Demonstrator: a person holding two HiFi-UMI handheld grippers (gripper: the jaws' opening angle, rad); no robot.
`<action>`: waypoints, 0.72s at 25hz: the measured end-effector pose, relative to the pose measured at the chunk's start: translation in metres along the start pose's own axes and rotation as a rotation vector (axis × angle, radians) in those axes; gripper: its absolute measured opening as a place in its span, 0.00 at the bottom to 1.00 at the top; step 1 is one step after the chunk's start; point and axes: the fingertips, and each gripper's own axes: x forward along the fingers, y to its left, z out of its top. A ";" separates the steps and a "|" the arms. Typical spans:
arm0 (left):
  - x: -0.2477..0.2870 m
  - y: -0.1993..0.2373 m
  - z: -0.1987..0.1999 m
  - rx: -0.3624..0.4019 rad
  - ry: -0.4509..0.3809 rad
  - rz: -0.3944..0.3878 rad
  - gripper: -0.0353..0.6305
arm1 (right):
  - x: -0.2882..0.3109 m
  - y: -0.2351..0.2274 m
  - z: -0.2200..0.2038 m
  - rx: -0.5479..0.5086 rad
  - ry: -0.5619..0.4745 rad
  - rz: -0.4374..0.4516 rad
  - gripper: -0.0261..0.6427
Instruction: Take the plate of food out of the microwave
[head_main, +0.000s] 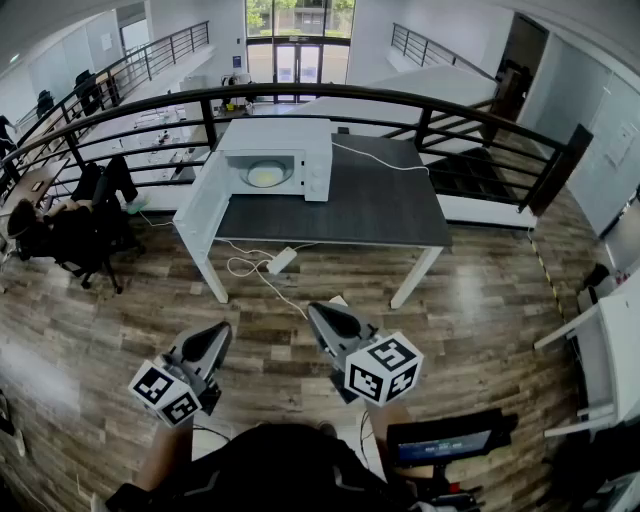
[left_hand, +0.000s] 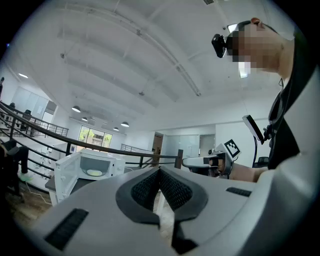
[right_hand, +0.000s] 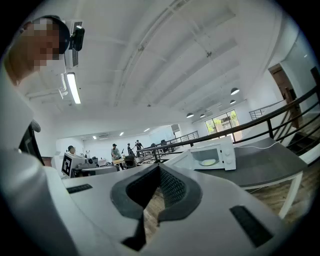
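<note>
Far ahead, plate (head_main: 265, 174) sits inside microwave (head_main: 318, 168); left tongs (head_main: 221, 332), right tongs (head_main: 316, 311) clenched empty.

Your plate of yellowish food (head_main: 266, 174) sits flat inside the white microwave (head_main: 318, 165), its door (head_main: 200, 200) swung wide open, at the far-left corner of the table (head_main: 370, 205).

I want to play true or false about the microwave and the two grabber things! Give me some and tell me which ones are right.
1. The microwave has its door open. True.
2. The microwave stands on a dark table. True.
3. The plate of food sits out on the table. False: it is inside the microwave.
4. The right gripper holds the plate. False: its jaws are shut on nothing, away from the table.
5. The left gripper is wide open. False: its jaws are together, empty.
</note>
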 end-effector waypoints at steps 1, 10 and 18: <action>-0.001 0.000 0.001 0.000 -0.001 0.000 0.06 | 0.000 0.001 0.000 0.002 0.003 -0.001 0.03; -0.007 -0.004 0.003 0.010 0.002 -0.017 0.06 | 0.002 0.002 0.000 0.002 0.009 -0.027 0.03; -0.014 0.002 0.004 0.004 0.007 -0.019 0.06 | 0.008 0.008 0.002 0.057 -0.025 -0.025 0.03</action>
